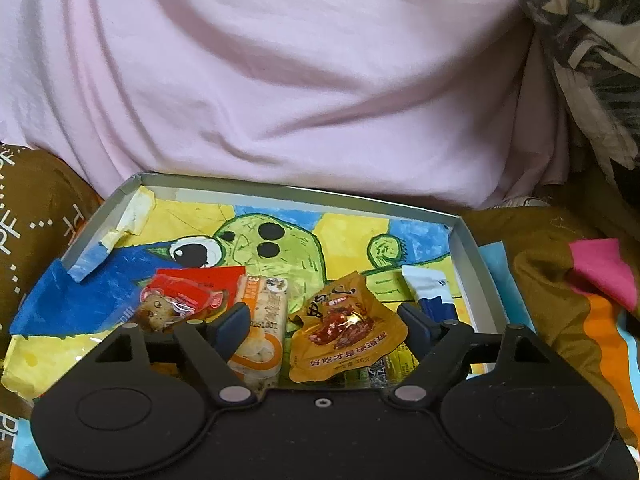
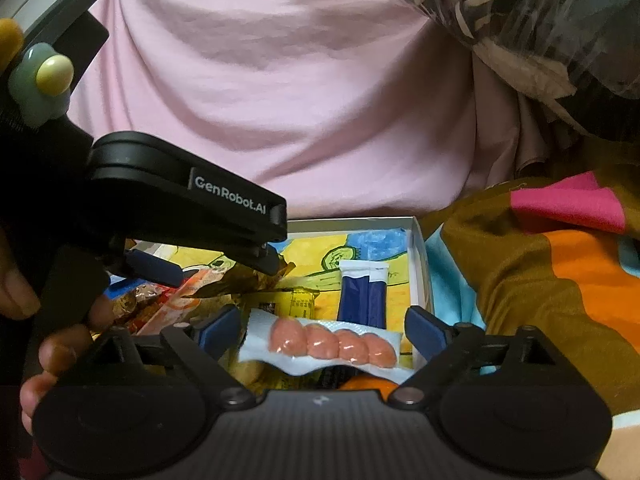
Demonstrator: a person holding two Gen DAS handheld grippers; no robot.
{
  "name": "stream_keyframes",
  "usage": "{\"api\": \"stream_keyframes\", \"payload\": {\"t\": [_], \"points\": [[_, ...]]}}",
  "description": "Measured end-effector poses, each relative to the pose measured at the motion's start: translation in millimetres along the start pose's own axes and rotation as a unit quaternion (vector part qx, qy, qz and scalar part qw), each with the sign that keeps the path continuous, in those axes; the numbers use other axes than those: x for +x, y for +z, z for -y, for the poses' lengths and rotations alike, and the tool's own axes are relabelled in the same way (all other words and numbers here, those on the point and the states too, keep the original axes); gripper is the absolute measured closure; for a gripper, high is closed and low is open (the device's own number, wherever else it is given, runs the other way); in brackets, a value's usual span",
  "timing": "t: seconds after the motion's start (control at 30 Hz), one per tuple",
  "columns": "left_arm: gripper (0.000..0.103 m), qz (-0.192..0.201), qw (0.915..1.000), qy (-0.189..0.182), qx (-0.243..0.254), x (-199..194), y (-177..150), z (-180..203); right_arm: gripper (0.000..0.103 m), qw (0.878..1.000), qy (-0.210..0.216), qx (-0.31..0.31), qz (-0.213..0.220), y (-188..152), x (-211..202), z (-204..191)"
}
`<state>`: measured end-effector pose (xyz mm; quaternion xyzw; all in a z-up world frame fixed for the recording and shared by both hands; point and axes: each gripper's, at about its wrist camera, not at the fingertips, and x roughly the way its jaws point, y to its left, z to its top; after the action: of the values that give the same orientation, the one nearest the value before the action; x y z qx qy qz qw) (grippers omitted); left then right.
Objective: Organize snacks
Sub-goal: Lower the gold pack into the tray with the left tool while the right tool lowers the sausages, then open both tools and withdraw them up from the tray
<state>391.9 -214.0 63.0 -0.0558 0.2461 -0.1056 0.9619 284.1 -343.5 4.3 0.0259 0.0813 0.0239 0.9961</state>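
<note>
Left wrist view: shallow box (image 1: 468, 248) on a patterned blanket, floor lined with a bright cactus drawing.
Left gripper (image 1: 322, 326): fingers spread wide, nothing pinched; pads clear of the packets lying between them.
Orange pouch (image 1: 346, 330): inside the box, flat, between the left fingers but untouched; long axis running roughly away from the camera, top edge tilted slightly left.
White and orange bar (image 1: 264, 332): inside the box, just left of the pouch, long axis pointing away from the camera, near end partly hidden by the left finger.
Red packet (image 1: 188, 294): inside the box at left, lying across, touching the bar.
Blue and white sachet (image 1: 430, 292): inside the box by the right wall, long axis pointing away.
Right wrist view: same box seen from nearer its right wall (image 2: 420, 264).
Right gripper (image 2: 320, 330): fingers spread wide, no pad pressing on anything.
Pink sausage pack (image 2: 332, 342): between the right fingers, low over the box at its near edge, long axis crosswise, right end dipping slightly; cannot tell whether resting on the snacks beneath.
Blue sachets (image 2: 362, 292): two side by side, long axes pointing away toward the far wall.
Progress: judged well along, several snacks already in the box; none visible outside it, tidy alignment possibly left.
</note>
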Motion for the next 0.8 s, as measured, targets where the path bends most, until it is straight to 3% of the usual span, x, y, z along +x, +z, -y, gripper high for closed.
{"api": "stream_keyframes", "payload": {"t": [0.27,0.4,0.8], "points": [[0.014,0.01,0.9999,0.008,-0.008,-6,0,-7,0.003,1.0,-0.001,-0.009,0.008,2,-2,-3],[0.006,0.022,0.9995,0.018,-0.014,-11,1,-10,0.0,1.0,-0.002,-0.012,0.016,3,-5,-5],[0.001,0.046,0.9968,0.047,-0.046,-37,3,-32,0.0,1.0,-0.004,-0.006,0.026,13,-18,-12]]}}
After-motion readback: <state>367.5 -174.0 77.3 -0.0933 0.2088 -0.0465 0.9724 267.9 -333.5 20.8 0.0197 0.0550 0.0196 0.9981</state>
